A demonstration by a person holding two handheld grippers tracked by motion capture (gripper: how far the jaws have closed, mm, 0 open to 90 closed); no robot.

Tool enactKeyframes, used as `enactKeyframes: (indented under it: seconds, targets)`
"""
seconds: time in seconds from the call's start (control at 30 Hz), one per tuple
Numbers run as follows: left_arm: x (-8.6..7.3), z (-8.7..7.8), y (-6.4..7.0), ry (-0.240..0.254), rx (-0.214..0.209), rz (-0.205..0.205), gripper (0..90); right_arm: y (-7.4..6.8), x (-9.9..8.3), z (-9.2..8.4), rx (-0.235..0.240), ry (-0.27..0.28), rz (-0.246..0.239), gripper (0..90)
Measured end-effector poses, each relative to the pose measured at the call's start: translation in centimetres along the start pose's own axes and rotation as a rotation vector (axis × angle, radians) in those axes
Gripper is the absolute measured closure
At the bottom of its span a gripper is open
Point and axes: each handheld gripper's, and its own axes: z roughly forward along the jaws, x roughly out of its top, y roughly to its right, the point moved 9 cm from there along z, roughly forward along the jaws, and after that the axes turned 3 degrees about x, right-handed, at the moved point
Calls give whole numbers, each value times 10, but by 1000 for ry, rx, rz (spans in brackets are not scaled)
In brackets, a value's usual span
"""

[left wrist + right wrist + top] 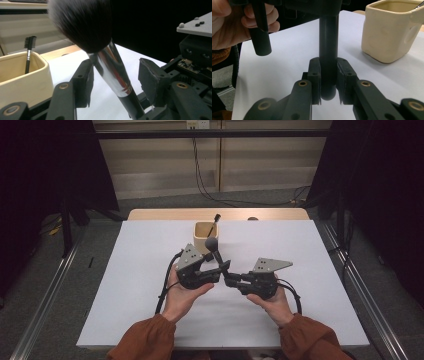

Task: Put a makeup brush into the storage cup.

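Two grippers are seen in the high view, held by a person's hands above a white table (140,270). The left gripper (225,266) and the right gripper (231,281) are brought together near the table's middle, and a makeup brush (215,249) is seen rising between them, its dark bristle head uppermost and just in front of a cream cup (202,236). A thin small brush (216,220) is seen leaning in that cup. In the left gripper view, the makeup brush (110,57) is seen tilted between the two black jaws, its shiny metal collar lying against the left pad (86,77), while a clear gap is left to the right pad (150,77); the jaws stand part open and no grip is made. The cream cup (25,80) is shown at the left with the small brush (28,53) standing inside it, and the white table (65,65) lies behind. In the right gripper view, the black handle of the makeup brush (328,57) is held upright between the jaws of the right gripper (328,80), with both pads pressed on its lower end. The cream cup (387,32) is seen at the upper right on the white table (287,55), and a hand (239,22) is seen at the upper left.
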Motion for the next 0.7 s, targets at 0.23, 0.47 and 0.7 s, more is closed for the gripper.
enactKeyframes:
  seconds: [0.23, 0.47, 0.7]
  targets:
    - [2, -2, -3, 8, -14, -30, 586, 0, -2, 1, -6, -4, 2, 756]
    - [0, -3, -4, 2, -43, -57, 643, 0, -4, 3, -3, -10, 1, 756]
    - [-1, -3, 0, -4, -74, -59, 670, -1, -7, 5, -2, -16, -3, 755]
